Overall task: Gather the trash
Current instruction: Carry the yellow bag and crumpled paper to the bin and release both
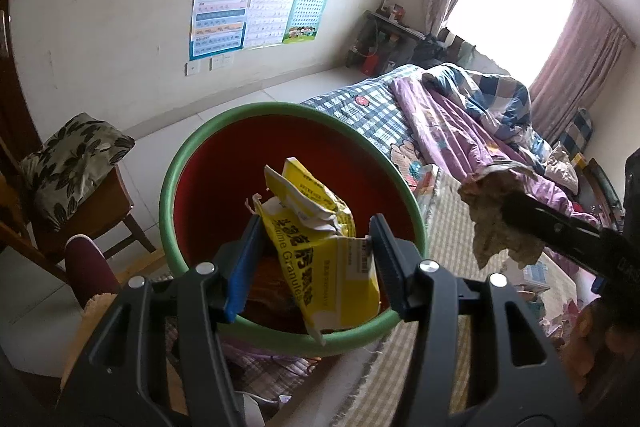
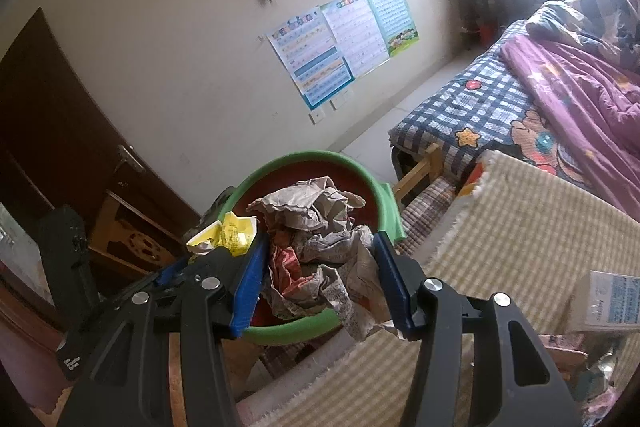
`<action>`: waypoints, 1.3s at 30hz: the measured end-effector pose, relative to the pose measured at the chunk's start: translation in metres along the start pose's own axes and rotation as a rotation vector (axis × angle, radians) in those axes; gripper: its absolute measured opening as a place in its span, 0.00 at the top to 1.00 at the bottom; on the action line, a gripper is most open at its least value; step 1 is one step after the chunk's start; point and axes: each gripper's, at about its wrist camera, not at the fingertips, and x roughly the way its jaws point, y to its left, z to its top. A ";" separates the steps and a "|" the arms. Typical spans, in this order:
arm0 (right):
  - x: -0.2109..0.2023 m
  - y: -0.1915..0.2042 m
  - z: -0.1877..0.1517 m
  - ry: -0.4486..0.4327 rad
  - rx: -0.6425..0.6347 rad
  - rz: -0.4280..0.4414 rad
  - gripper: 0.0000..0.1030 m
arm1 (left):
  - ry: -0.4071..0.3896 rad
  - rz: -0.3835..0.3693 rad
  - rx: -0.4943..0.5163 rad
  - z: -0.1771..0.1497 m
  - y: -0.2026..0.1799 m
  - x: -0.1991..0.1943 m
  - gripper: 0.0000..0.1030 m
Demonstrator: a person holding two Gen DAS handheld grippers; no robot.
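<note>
Bedroom clutter frames your view: a cream wall with posters (image 1: pixel 256 7) at 12 o'clock and a checked bed (image 1: pixel 360 111) piled with a purple quilt (image 1: pixel 452 123) toward 2 o'clock. Centre of the left wrist view, your left gripper (image 1: pixel 316 263) is clamped on a crumpled yellow packet (image 1: pixel 320 247) (black print, a torn white flap on top), held over the mouth of the bin (image 1: pixel 176 187), which has a green rim and a red inside. At 3 o'clock in that view, your right gripper (image 1: pixel 516 207) reaches in gripping a wad of crumpled newspaper (image 1: pixel 496 223), just beside the bin's rim. From the right wrist camera, that gripper (image 2: pixel 320 275) has its blue pads pressed into the newspaper (image 2: pixel 316 227), with the bin (image 2: pixel 384 203) behind it. The yellow packet (image 2: pixel 228 231) shows at 9 o'clock of the wad, near it. A wooden chair (image 1: pixel 96 199) with a leaf-print cushion (image 1: pixel 72 163) stands at 9 o'clock of the bin, and a striped woven mat (image 2: pixel 520 219) lies at 4 o'clock.
</note>
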 end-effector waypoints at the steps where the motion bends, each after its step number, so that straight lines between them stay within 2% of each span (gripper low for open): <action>1: 0.003 0.001 0.000 0.004 -0.004 0.000 0.49 | 0.001 0.003 -0.001 0.000 0.001 0.001 0.50; 17: 0.029 -0.002 0.007 0.032 0.035 0.025 0.48 | 0.007 0.020 -0.004 0.001 0.003 0.006 0.50; 32: 0.045 0.006 0.011 0.049 0.017 0.024 0.48 | 0.011 0.047 -0.012 0.003 0.009 0.013 0.49; 34: 0.045 0.007 0.011 0.043 0.018 0.020 0.42 | -0.002 0.065 -0.018 0.004 0.007 0.012 0.41; 35: 0.045 0.007 0.011 0.041 0.020 0.019 0.39 | -0.012 0.067 -0.022 0.004 0.007 0.010 0.31; 39: 0.045 0.004 0.013 0.036 0.046 0.039 0.34 | -0.036 0.075 -0.025 0.006 0.008 0.006 0.29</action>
